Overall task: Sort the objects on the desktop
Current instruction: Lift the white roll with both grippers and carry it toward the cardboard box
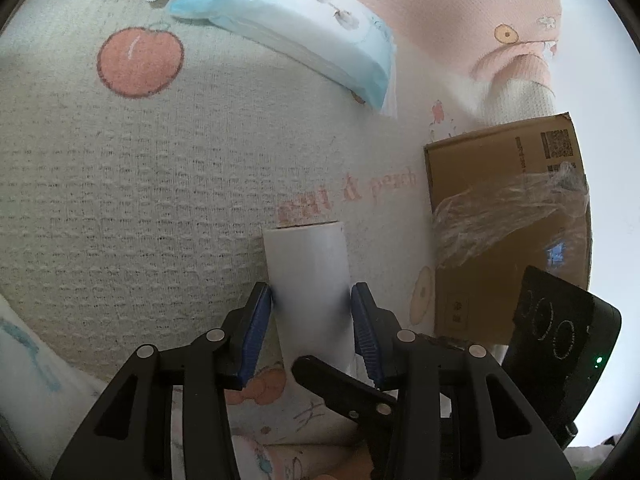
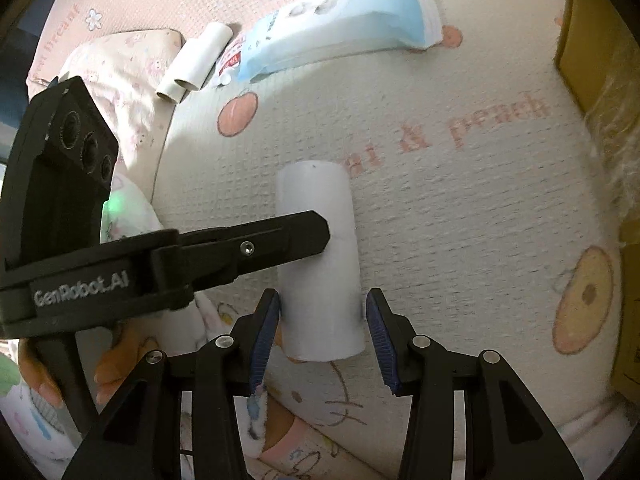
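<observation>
Jaws flank white roll (image 1: 308, 280), perhaps touching.

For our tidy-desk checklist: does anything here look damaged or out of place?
Yes. The cardboard box has crumpled clear plastic film stuck loosely across its side, and the wipes pack lies askew.

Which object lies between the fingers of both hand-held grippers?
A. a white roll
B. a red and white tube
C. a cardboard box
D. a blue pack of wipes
A: the white roll lies on the peach-print cloth between the blue pads of the right hand-held gripper, and the left hand-held gripper straddles it too.
</observation>
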`<move>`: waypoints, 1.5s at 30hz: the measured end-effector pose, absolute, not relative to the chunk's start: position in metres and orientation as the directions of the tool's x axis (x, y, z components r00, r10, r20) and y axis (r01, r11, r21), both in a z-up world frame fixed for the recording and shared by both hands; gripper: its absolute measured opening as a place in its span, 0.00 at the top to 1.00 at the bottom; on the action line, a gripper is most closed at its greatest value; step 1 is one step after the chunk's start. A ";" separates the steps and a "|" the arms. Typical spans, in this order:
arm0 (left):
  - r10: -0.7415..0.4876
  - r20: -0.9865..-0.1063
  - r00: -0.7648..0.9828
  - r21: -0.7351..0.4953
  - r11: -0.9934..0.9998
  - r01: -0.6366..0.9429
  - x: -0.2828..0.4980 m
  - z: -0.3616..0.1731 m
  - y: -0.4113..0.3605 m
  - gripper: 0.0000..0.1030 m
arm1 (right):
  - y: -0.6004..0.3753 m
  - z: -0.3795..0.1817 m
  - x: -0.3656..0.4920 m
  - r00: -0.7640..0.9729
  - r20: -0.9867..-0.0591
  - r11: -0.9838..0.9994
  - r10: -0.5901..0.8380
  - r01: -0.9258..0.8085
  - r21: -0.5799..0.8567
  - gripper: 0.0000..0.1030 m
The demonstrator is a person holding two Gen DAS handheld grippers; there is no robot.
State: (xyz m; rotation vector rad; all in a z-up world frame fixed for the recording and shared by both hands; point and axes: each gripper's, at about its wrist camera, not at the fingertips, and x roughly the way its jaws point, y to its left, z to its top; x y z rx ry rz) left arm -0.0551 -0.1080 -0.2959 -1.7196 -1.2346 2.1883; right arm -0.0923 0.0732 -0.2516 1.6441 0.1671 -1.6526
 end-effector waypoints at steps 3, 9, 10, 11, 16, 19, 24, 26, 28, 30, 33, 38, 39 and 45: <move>0.528 -0.766 -0.366 -0.642 -0.655 0.399 -0.055 -0.297 -0.108 0.56 | 0.037 -0.286 -0.104 0.149 -0.895 -0.686 -0.419 0.594 0.420 0.59; 0.488 -0.779 -0.394 -0.624 -0.666 0.410 -0.049 -0.285 -0.102 0.56 | 0.031 -0.292 -0.108 0.123 -0.888 -0.665 -0.443 0.620 0.417 0.60; 0.477 -0.780 -0.405 -0.621 -0.671 0.406 -0.048 -0.279 -0.100 0.56 | 0.035 -0.285 -0.106 0.114 -0.888 -0.661 -0.446 0.626 0.413 0.59; 0.465 -0.781 -0.418 -0.617 -0.678 0.398 -0.047 -0.273 -0.099 0.56 | 0.037 -0.282 -0.105 0.108 -0.888 -0.658 -0.448 0.633 0.409 0.59; 0.410 -0.784 -0.466 -0.587 -0.736 0.339 -0.051 -0.228 -0.086 0.56 | 0.048 -0.247 -0.103 0.037 -0.871 -0.637 -0.491 0.666 0.387 0.60; 0.384 -0.774 -0.503 -0.569 -0.769 0.289 -0.054 -0.198 -0.076 0.56 | 0.046 -0.227 -0.102 -0.029 -0.858 -0.634 -0.513 0.687 0.356 0.60; 0.353 -0.739 -0.573 -0.550 -0.808 0.211 -0.061 -0.149 -0.059 0.56 | 0.056 -0.188 -0.108 -0.115 -0.816 -0.636 -0.567 0.691 0.344 0.60; 0.355 -0.720 -0.597 -0.552 -0.814 0.182 -0.064 -0.132 -0.053 0.56 | 0.060 -0.170 -0.109 -0.159 -0.796 -0.639 -0.583 0.696 0.329 0.60; 0.357 -0.698 -0.620 -0.549 -0.824 0.143 -0.066 -0.114 -0.045 0.56 | 0.073 -0.147 -0.106 -0.211 -0.776 -0.642 -0.594 0.706 0.300 0.60; 0.357 -0.678 -0.643 -0.537 -0.837 0.102 -0.069 -0.097 -0.036 0.56 | 0.074 -0.135 -0.109 -0.253 -0.762 -0.648 -0.597 0.711 0.272 0.60; 0.353 -0.653 -0.670 -0.510 -0.859 0.043 -0.074 -0.073 -0.020 0.56 | 0.095 -0.104 -0.110 -0.311 -0.733 -0.658 -0.605 0.714 0.240 0.60; 0.363 -0.627 -0.689 -0.464 -0.885 -0.044 -0.088 -0.047 0.006 0.56 | 0.120 -0.071 -0.118 -0.387 -0.693 -0.686 -0.608 0.696 0.212 0.60; 0.369 -0.623 -0.689 -0.458 -0.887 -0.061 -0.092 -0.042 0.012 0.56 | 0.123 -0.067 -0.120 -0.399 -0.689 -0.691 -0.605 0.693 0.206 0.60; 0.417 -0.611 -0.673 -0.447 -0.883 -0.142 -0.122 -0.022 0.046 0.56 | 0.151 -0.044 -0.136 -0.470 -0.667 -0.733 -0.579 0.658 0.173 0.60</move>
